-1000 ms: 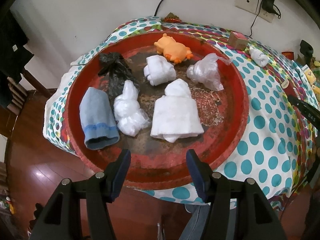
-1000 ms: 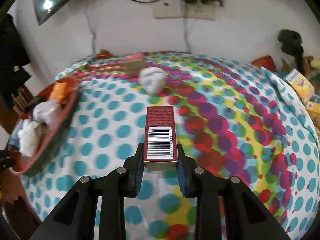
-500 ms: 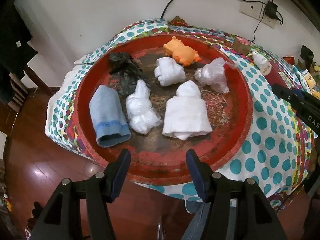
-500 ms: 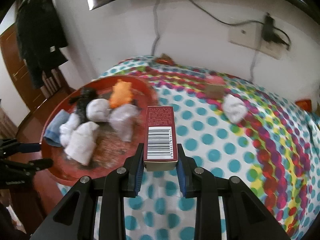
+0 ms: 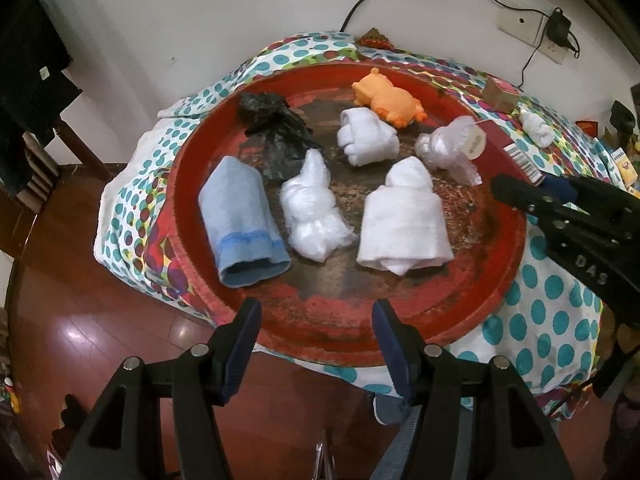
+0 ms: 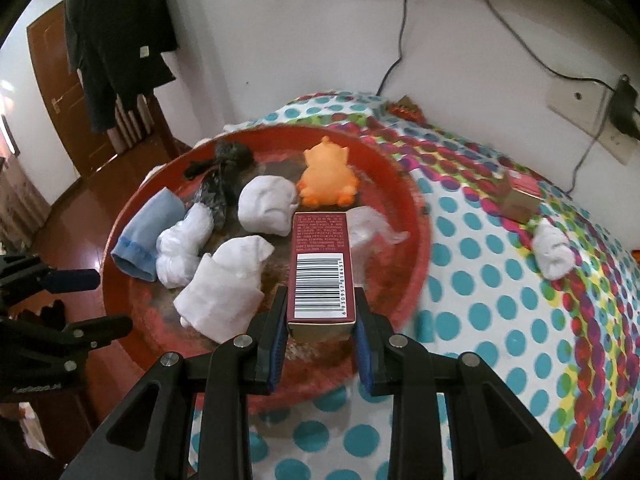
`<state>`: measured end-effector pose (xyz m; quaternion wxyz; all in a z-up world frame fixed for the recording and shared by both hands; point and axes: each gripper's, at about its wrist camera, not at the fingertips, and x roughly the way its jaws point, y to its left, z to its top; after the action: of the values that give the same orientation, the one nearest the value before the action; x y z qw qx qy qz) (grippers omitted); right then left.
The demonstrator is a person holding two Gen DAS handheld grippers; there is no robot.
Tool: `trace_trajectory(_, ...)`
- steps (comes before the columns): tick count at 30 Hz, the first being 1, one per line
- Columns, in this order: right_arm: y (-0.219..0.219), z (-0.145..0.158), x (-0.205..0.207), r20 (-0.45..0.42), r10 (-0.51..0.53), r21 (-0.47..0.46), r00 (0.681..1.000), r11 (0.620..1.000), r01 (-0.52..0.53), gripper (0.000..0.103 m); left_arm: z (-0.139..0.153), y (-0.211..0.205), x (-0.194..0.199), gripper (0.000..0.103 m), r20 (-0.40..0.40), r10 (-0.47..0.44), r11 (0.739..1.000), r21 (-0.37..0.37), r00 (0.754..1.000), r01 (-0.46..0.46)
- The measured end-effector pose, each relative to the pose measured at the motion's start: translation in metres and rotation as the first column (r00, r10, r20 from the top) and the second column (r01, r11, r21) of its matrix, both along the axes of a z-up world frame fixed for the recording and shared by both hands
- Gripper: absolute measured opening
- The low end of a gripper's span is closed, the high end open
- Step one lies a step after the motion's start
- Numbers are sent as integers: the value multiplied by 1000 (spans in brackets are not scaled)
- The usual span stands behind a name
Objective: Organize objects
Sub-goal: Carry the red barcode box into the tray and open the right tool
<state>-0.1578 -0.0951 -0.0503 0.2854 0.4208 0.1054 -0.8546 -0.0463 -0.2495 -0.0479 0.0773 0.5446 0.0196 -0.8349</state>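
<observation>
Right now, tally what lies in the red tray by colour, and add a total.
In the red tray:
White cloth bundles: 2
Clear or white plastic bags: 2
Blue cloth: 1
Black bag: 1
Orange toy: 1
Total: 7

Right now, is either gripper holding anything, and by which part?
The right gripper holds a dark red box, clamped across its near end by the barcode. The left gripper is open and holds nothing.
</observation>
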Motion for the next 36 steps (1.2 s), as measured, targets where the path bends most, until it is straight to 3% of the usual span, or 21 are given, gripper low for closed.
trace_trajectory(14,-39,-27,-36,2,-25,102,1000,994,24,28,0,-11,-3,59,-3,9,1000,14,1000,-9)
trace_trajectory(25,-35,-28,-41,24,-20,69,1000,997,18,29,-5,-7,-9,59,13,-1,1000,16,1000,0)
trace_trajectory(30,-26,-17,-33,0,-12,33,1000,999,12,46,-6,-2,-10,59,19,-8,1000,13,1000,8)
trace_trajectory(36,5,6,-22,-34,-32,-53,999,998,31,49,-3,6,-11,59,18,-25,1000,6,1000,25)
